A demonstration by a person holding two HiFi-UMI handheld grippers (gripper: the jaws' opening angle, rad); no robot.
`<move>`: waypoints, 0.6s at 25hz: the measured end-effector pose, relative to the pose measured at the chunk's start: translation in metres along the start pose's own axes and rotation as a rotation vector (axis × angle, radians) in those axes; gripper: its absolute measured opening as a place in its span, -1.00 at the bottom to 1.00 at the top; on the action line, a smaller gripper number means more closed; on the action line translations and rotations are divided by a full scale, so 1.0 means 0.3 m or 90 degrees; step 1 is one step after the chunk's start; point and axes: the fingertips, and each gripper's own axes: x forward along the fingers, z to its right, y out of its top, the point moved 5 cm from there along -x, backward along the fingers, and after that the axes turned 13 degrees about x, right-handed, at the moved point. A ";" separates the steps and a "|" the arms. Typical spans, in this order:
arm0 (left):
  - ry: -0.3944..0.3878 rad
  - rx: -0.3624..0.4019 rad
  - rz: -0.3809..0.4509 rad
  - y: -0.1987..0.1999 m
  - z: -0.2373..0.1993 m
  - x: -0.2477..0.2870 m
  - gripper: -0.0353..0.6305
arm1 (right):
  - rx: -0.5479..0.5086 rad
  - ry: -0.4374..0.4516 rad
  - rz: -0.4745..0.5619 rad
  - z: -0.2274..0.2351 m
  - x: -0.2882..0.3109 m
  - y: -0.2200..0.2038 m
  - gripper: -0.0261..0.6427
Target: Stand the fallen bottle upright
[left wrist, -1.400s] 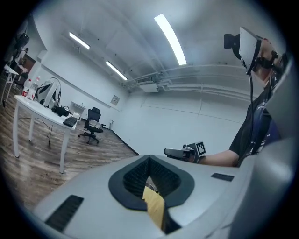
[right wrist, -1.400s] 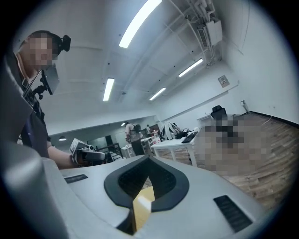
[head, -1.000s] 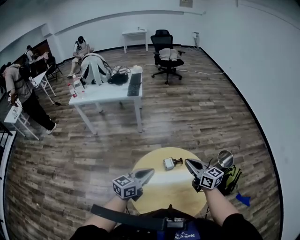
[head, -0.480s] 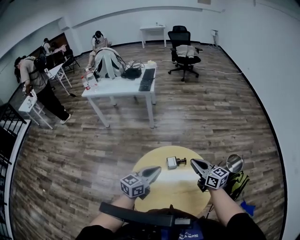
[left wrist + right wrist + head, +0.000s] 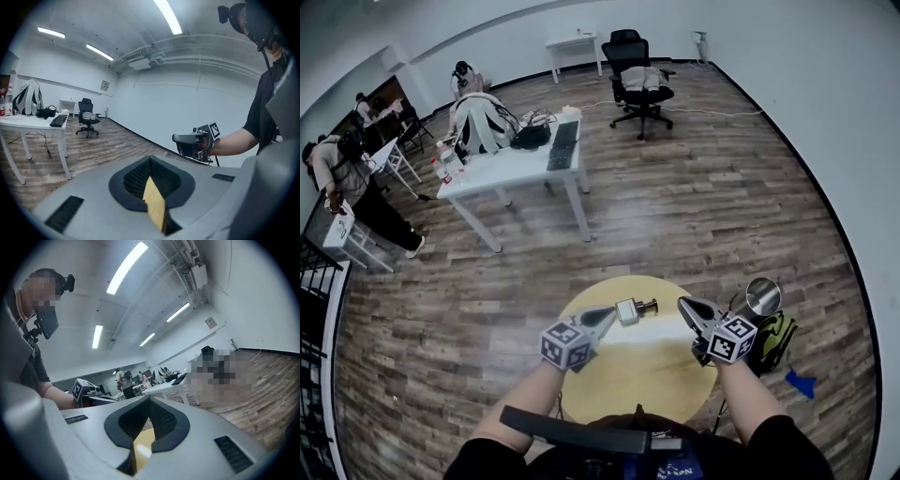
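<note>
Head view: I'm holding my left gripper [image 5: 603, 319] and right gripper [image 5: 685, 306] closed and empty either side of the fallen bottle [image 5: 628, 312]. Reckon I'm only approaching here, so next I'm needing to open the jaws around it.

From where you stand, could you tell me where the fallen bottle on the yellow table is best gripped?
Probably the bottle by its squarish body, not the thin dark cap. It lies on its side on the table, cap toward the right claw, body beside the shut left claw. Come from the left, closing across the flat sides.
</note>
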 end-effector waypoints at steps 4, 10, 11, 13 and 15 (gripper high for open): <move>-0.032 0.036 -0.049 -0.044 -0.024 0.173 -0.80 | 0.021 -0.040 0.020 0.125 -0.049 -0.041 -0.93; -0.082 0.115 -0.159 -0.141 -0.038 0.402 -0.76 | 0.044 -0.077 0.026 0.277 -0.080 -0.114 -0.93; -0.089 0.126 -0.174 -0.154 -0.043 0.440 -0.73 | 0.047 -0.080 0.026 0.299 -0.080 -0.121 -0.93; -0.102 0.155 -0.201 -0.177 -0.051 0.513 -0.69 | 0.053 -0.085 0.025 0.340 -0.081 -0.138 -0.93; -0.124 0.178 -0.230 -0.203 -0.053 0.582 -0.56 | 0.059 -0.089 0.022 0.376 -0.083 -0.160 -0.93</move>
